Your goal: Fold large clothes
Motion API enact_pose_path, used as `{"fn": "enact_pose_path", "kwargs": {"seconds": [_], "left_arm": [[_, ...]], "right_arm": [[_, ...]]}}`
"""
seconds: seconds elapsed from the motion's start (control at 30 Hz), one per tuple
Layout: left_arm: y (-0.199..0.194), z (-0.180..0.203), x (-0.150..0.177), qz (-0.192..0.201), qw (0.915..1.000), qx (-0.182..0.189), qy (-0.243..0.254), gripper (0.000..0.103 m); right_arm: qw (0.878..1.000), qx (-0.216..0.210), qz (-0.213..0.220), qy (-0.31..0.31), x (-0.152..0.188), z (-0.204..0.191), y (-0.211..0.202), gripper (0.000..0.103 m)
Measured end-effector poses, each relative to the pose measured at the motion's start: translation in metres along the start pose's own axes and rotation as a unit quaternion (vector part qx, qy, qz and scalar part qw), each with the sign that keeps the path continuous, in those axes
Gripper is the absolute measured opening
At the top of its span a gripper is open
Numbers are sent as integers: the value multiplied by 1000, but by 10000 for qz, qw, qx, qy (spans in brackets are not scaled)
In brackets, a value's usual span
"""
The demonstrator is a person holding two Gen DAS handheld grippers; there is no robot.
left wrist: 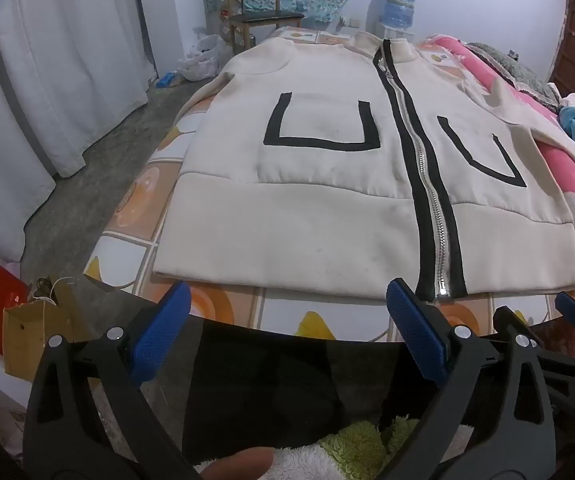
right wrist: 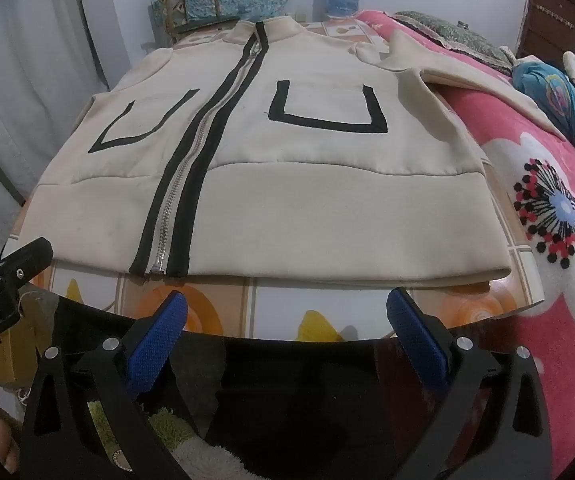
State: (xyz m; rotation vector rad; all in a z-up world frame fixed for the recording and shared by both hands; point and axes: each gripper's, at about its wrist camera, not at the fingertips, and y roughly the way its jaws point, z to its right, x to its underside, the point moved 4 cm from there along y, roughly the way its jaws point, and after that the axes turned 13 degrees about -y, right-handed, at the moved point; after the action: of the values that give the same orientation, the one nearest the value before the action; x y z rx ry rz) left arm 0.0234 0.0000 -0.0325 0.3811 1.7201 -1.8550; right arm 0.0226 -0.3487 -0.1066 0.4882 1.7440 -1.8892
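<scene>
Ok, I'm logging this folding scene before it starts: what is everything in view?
jacket: one, cream with black trim, flat and zipped on the bed
zipper: one, silver, down the jacket front
bed cover: one, pink floral, right of the jacket
chair: one, wooden, beyond the bed
water bottle: one, blue, by the far wall
curtain: white, left side
paper bags: two, red and brown, floor at left
left gripper: jaws open, blue pads, short of the hem
right gripper: jaws open, blue pads, short of the hem
</scene>
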Motion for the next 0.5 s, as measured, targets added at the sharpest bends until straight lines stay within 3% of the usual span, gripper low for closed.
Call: {"fn": "enact_pose_path", "kwargs": {"seconds": [0.5], "left_arm": [[0, 0, 0, 0, 10000, -17, 18, 95]], "right_arm": [[10000, -8, 19, 4, 1, 0, -1, 97]]}}
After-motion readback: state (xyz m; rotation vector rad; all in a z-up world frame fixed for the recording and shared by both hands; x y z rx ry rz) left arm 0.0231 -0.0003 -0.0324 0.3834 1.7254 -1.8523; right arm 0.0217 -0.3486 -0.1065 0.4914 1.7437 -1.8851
